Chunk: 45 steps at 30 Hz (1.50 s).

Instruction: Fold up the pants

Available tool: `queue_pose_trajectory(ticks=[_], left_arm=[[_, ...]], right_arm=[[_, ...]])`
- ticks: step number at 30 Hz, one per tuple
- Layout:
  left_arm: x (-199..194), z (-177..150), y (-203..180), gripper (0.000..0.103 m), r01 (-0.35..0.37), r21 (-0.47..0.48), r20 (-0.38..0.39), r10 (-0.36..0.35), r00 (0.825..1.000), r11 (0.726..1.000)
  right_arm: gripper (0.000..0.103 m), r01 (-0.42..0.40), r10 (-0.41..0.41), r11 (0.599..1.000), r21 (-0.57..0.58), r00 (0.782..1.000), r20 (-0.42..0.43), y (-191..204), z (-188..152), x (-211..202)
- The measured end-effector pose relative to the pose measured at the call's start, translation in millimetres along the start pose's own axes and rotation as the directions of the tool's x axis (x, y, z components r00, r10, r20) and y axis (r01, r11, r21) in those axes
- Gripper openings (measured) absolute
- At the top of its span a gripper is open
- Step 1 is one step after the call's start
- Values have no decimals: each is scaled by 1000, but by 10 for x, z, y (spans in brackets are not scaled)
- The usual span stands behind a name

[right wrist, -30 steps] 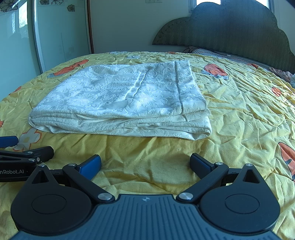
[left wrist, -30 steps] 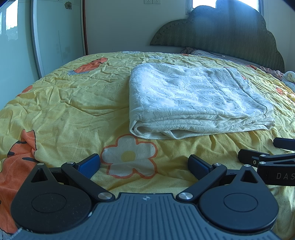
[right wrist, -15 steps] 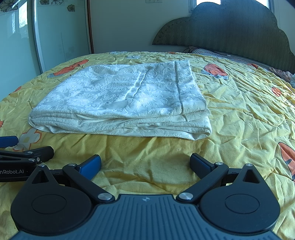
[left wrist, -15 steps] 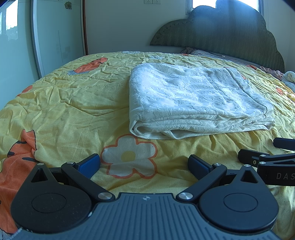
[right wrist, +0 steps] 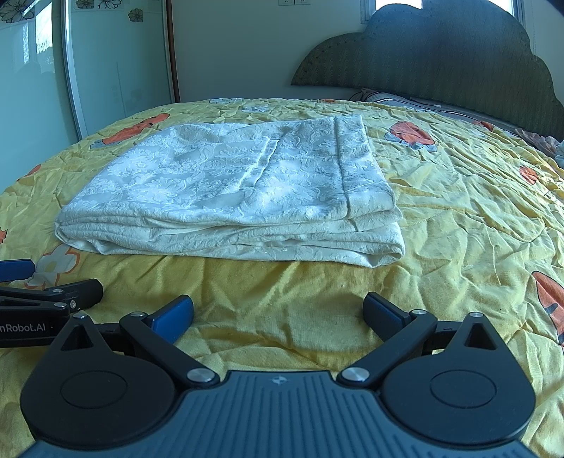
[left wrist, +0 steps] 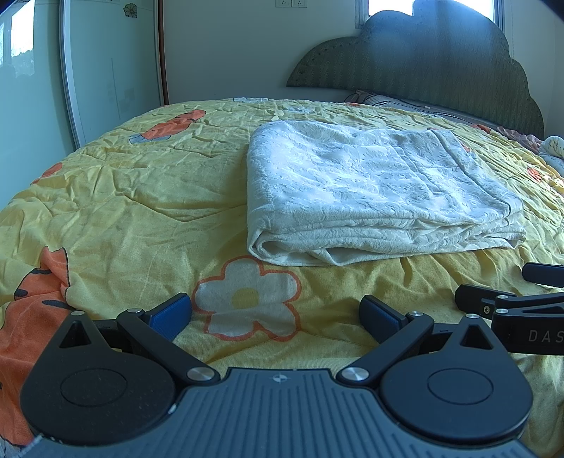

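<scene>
Right gripper (left wrist: 507, 285) cut off at frame edge

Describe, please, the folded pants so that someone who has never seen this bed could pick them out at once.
Start at the dark scalloped headboard and come down the yellow quilt printed with orange shapes and white flowers. In front of both open grippers lies the pants, a flat stack of several layers. It alone is cream-white with an embossed floral weave, and neither gripper touches it.

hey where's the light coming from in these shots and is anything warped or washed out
Left wrist view: the window behind the headboard is blown out, leaving it backlit; the bed bulges from fisheye. Right wrist view: same backlight, soft patches of light on the pants, sharp throughout.
</scene>
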State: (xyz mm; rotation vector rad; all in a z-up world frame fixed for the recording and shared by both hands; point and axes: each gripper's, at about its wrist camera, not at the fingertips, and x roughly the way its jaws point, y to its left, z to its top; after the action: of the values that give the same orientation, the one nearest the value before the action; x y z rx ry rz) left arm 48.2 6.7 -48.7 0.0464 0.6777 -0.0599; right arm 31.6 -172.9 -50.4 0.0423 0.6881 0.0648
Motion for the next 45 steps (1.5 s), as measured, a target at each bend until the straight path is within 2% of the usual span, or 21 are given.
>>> queue_pose_trajectory(ticks=[9,14,28,45], left_arm=[[1,-1,0,103,0,0,0,0,1000,1000],[0,0,0,103,0,0,0,0,1000,1000],[1,0,-1,103,0,0,0,0,1000,1000],[5,-3,-15,103,3,1,-1,-3,1000,1000]], right_arm=[[103,-3,3,1000,0,1000,-15,-4,11,-12],[103,25,-22,996,82,999,-30,-21,-44,-200],[103,22,-21,999,37,999,-34,53,-78,-289],[103,20,-18,999,36,999,-38,64,-82,-299]])
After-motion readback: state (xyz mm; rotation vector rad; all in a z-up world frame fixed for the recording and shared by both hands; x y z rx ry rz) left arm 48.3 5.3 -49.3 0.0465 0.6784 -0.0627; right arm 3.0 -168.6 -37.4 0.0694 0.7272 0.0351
